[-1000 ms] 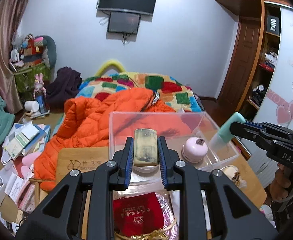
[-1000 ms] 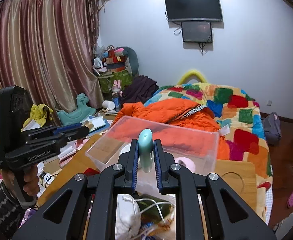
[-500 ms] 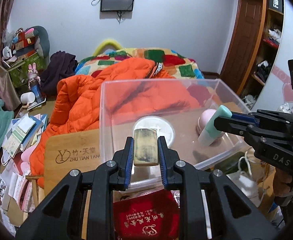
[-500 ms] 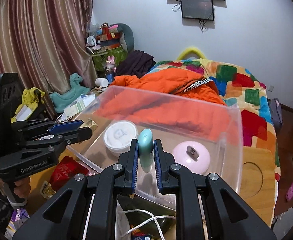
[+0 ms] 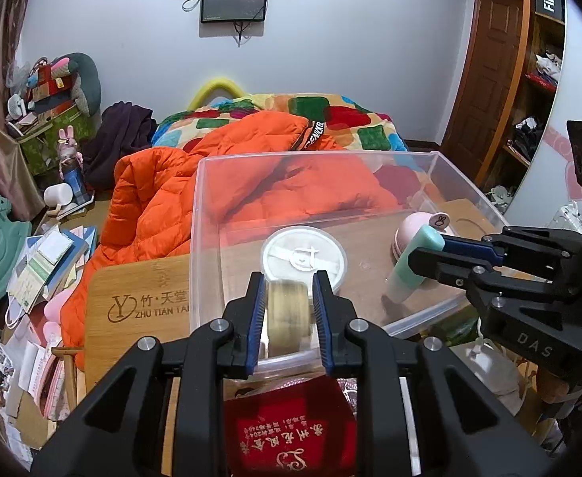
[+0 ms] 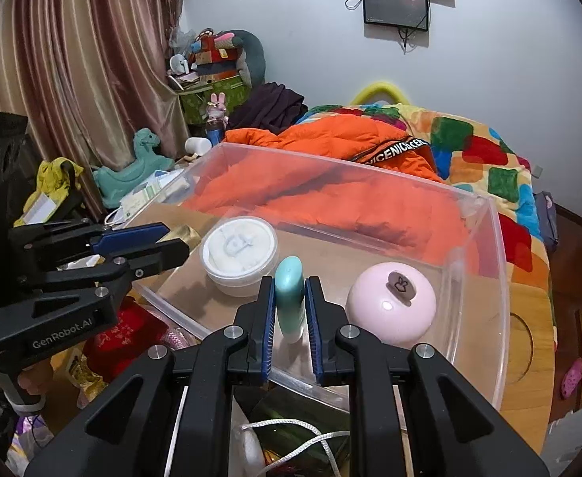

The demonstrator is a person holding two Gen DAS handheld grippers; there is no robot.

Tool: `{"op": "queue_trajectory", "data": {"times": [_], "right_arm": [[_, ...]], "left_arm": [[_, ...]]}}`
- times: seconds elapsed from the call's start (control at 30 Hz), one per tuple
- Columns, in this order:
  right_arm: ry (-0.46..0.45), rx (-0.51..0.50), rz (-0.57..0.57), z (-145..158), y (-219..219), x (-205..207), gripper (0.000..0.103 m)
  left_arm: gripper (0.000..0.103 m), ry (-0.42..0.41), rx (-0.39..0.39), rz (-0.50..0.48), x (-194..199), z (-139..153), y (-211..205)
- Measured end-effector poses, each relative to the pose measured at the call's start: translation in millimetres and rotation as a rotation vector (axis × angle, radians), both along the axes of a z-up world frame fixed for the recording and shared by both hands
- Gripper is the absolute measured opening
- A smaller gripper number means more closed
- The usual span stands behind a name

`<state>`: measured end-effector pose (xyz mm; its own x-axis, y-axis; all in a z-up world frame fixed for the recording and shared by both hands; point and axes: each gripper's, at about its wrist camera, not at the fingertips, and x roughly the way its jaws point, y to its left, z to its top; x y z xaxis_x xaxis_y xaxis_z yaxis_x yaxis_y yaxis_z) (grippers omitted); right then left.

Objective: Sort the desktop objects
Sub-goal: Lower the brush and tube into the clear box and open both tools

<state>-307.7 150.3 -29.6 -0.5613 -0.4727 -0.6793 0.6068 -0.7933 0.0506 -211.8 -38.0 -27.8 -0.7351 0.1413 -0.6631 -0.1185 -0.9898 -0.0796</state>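
Clear bin point(image 5: 470, 189): holds white jar point(image 5: 303, 256), pink ball point(image 6: 390, 304).
Left gripper point(image 5: 287, 314): clamped on gold block point(image 5: 287, 316), over near wall.
Right gripper point(image 6: 290, 308): clamped on teal tube point(image 6: 290, 298), upright, base inside bin, nearer floor.

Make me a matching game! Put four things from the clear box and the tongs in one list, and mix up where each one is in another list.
Things:
1. gold block
2. teal tube
3. white round jar
4. pink round thing

Places:
A. on the clear box floor, next to the right wall
B. gripped in the left tongs
C. on the box floor, nearer the left tongs
D. gripped in the right tongs

Pairs: 1-B, 2-D, 3-C, 4-A
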Motion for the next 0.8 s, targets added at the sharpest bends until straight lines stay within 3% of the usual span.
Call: {"op": "queue_trajectory", "data": {"times": [0.17,0.23,0.3,0.47,0.57,0.67,0.8], "right_arm": [[0.008,0.002,0.002,4,1,4,0.016],[0.020,-0.005,-0.002,9,4,6,0.024],[0.049,-0.026,-0.014,16,9,12,0.040],[0.143,-0.059,-0.068,42,25,31,0.061],[0.184,-0.073,-0.093,55,36,44,0.074],[0.222,-0.088,-0.117,66,46,57,0.082],[0.275,-0.093,-0.159,73,59,75,0.089]], "left_arm": [[0.028,0.009,-0.002,-0.002,4,4,3],[0.036,0.021,0.006,-0.004,8,9,2],[0.037,0.044,0.008,-0.009,15,16,2],[0.039,0.104,0.002,-0.011,34,37,1],[0.061,0.136,0.011,0.003,47,48,-3],[0.067,0.162,-0.006,0.028,60,55,-6],[0.084,0.169,-0.005,0.061,72,58,-10]]}}
